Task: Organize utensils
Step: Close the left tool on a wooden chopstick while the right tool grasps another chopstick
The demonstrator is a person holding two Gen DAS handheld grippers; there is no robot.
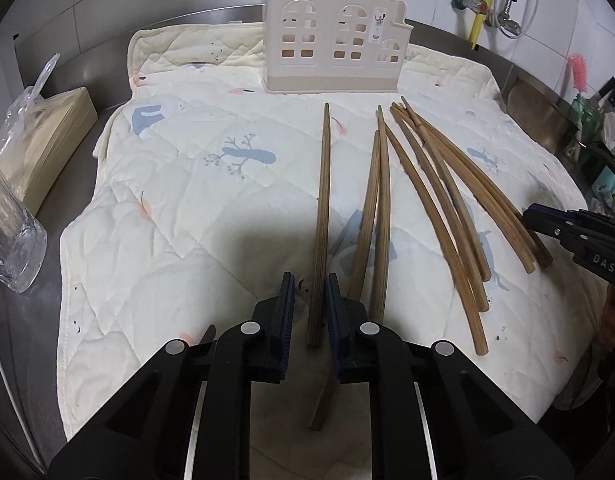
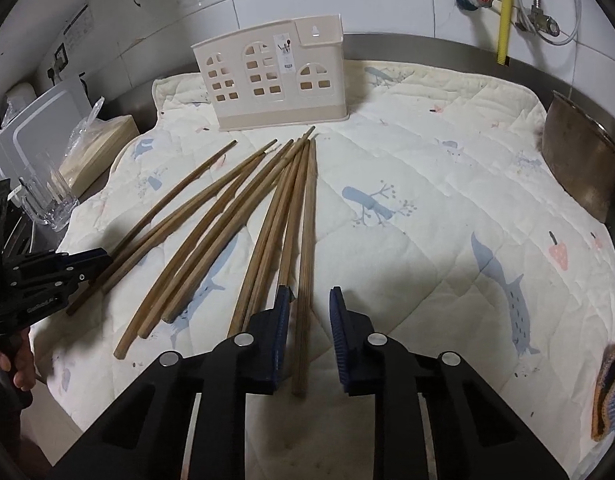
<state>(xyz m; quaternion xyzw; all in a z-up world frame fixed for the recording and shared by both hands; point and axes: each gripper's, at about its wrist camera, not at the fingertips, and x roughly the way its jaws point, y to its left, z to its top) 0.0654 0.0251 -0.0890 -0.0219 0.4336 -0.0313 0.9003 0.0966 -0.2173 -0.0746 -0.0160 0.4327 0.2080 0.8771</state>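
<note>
- Left gripper (image 1: 310, 312): jaws parted, straddling the near end of 1 chopstick (image 1: 321, 216); pads not yet touching it, nothing gripped.
- Right gripper (image 2: 309, 332): jaws spread wide, the rightmost chopstick (image 2: 305, 264) lying between them, close to the left pad, ungripped.
- Remaining chopsticks (image 2: 211, 232) fan out on the quilted mat (image 2: 427, 208), tips pointing toward the holder.
- Beige utensil holder (image 1: 331, 40) stands upright at the mat's far edge, apparently empty.
- Judgement: centre each stick between the pads, close near the thick end, lift level, then tip upright over the holder.
</note>
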